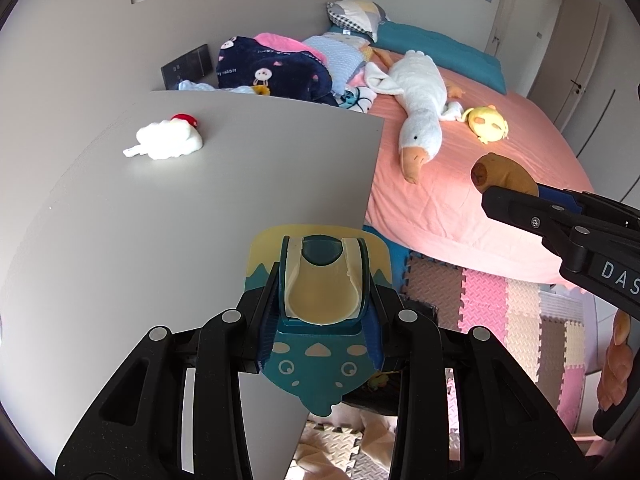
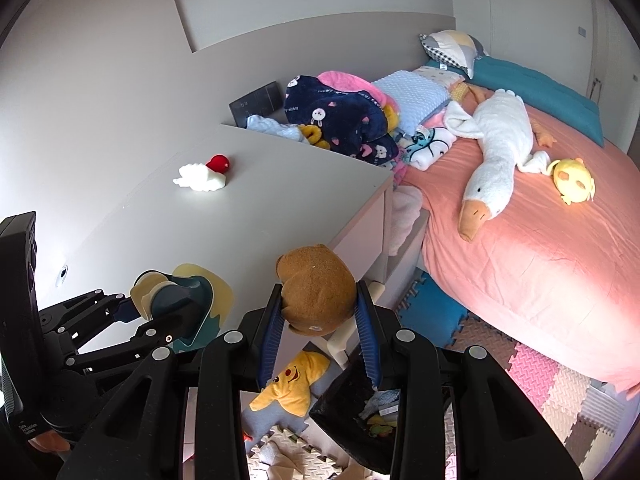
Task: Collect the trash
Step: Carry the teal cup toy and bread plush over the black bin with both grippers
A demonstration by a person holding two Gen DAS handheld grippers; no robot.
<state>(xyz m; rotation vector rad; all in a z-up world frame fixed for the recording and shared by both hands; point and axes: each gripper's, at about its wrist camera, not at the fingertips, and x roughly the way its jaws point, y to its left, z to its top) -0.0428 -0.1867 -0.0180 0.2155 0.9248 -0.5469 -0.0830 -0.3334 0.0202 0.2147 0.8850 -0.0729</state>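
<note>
My left gripper (image 1: 325,280) is shut on a small teal and cream dustpan (image 1: 320,320), held over the near corner of the grey desk (image 1: 200,208). It also shows in the right wrist view (image 2: 180,304). My right gripper (image 2: 318,300) is shut on a brown plush-headed brush (image 2: 316,288), held just past the desk's edge; its head also shows in the left wrist view (image 1: 502,172). A crumpled white tissue (image 1: 168,140) and a small red piece (image 1: 187,118) lie at the desk's far left, also seen in the right wrist view (image 2: 202,178).
A black trash bag (image 2: 360,412) with scraps stands open on the foam floor mats (image 2: 552,380) below my right gripper, beside a yellow star plush (image 2: 290,384). A pink bed (image 2: 540,248) with a white goose plush (image 2: 496,148), yellow plush (image 2: 574,186) and blankets lies to the right.
</note>
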